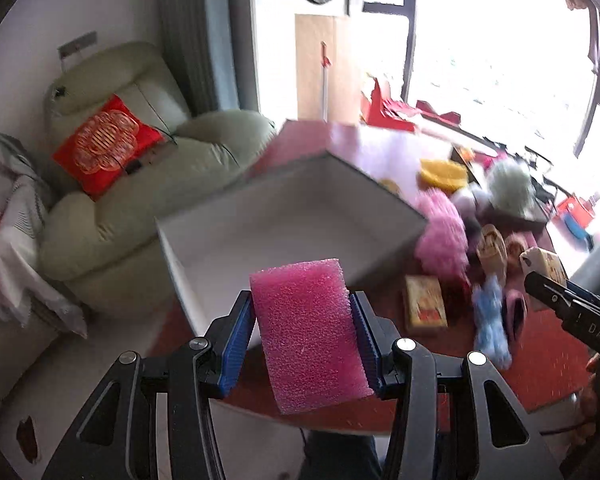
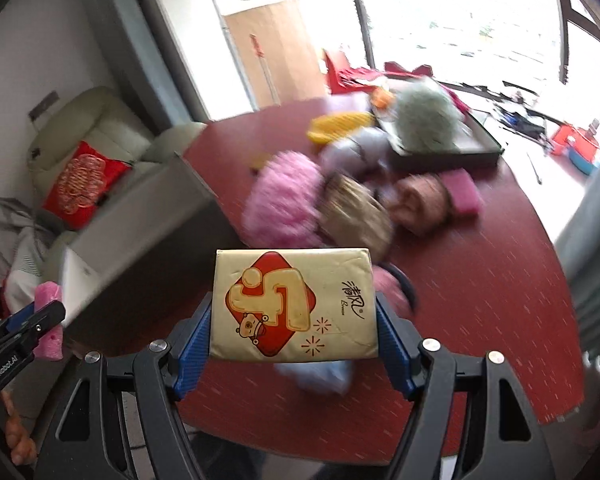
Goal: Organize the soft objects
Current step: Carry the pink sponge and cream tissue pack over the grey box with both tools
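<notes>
My left gripper point(image 1: 303, 312) is shut on a pink foam sponge point(image 1: 310, 328) and holds it above the near edge of an open white box point(image 1: 284, 216) on the red table point(image 1: 540, 360). My right gripper point(image 2: 294, 320) is shut on a gold tissue pack point(image 2: 294, 306) with a red emblem, held above the table, right of the box point(image 2: 148, 224). The right gripper also shows at the right in the left wrist view point(image 1: 556, 280), and the left gripper at the left edge of the right wrist view point(image 2: 40, 320).
Soft items lie in a heap on the table: a pink fluffy toy point(image 2: 284, 196), a pale blue plush point(image 1: 490, 328), a second tissue pack point(image 1: 426, 306), another pink sponge point(image 2: 466, 192), a green fluffy ball point(image 2: 426, 114) on a dark tray. A green armchair point(image 1: 140, 184) stands left.
</notes>
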A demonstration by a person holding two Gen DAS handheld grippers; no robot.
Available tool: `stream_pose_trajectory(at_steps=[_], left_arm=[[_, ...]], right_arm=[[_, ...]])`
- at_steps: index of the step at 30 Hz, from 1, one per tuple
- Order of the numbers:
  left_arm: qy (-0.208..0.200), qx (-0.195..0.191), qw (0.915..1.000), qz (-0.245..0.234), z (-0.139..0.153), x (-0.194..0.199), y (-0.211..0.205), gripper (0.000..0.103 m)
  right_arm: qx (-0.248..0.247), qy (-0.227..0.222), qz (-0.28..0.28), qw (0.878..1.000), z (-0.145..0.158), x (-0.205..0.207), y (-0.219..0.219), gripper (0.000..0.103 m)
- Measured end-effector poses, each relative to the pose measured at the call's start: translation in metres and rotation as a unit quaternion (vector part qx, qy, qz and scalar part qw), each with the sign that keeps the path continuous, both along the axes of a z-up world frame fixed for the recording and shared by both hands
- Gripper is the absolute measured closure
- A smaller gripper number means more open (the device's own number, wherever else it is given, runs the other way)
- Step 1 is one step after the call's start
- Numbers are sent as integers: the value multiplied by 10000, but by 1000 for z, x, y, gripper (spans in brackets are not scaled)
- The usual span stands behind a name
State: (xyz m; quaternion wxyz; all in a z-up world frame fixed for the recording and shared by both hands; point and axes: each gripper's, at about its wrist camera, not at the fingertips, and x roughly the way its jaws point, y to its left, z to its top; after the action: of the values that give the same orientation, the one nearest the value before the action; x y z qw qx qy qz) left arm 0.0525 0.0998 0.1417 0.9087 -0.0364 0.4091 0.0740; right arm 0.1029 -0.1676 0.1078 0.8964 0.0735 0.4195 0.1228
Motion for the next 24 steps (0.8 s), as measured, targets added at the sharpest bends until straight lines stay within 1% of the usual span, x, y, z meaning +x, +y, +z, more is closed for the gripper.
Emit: stream_pose_trajectory(at_steps=[4,7,10,12,14,17,19,22,24], left_arm=[[-261,150,9992,264,30,7,23,53],[-408,187,9979,460,48,12,38,53],[-528,272,9962,631,62,21,52,53],[-580,299,9951,739,64,27,59,53],[-538,294,9943,869,59,37,66,53],[-349,229,9937,1043,37,55,70,53],[-144,118,9944,1042,19,68,70,53],[40,162,9949,992,-1,84,69,53],[170,92,9949,990,-13,95,74,53]], right_arm=[[214,-240,325,9990,27,17,31,27],[314,-394,521,9974,44,29,52,27],[355,-547,742,9951,62,38,78,27],[418,-549,850,9940,68,47,93,27],[432,-498,970,9931,70,58,110,27],[268,-381,1112,9927,63,72,133,27],[155,-282,1177,9925,55,79,145,27],[20,-119,1242,9922,43,92,156,27],[-81,-47,1252,9921,37,100,160,27]])
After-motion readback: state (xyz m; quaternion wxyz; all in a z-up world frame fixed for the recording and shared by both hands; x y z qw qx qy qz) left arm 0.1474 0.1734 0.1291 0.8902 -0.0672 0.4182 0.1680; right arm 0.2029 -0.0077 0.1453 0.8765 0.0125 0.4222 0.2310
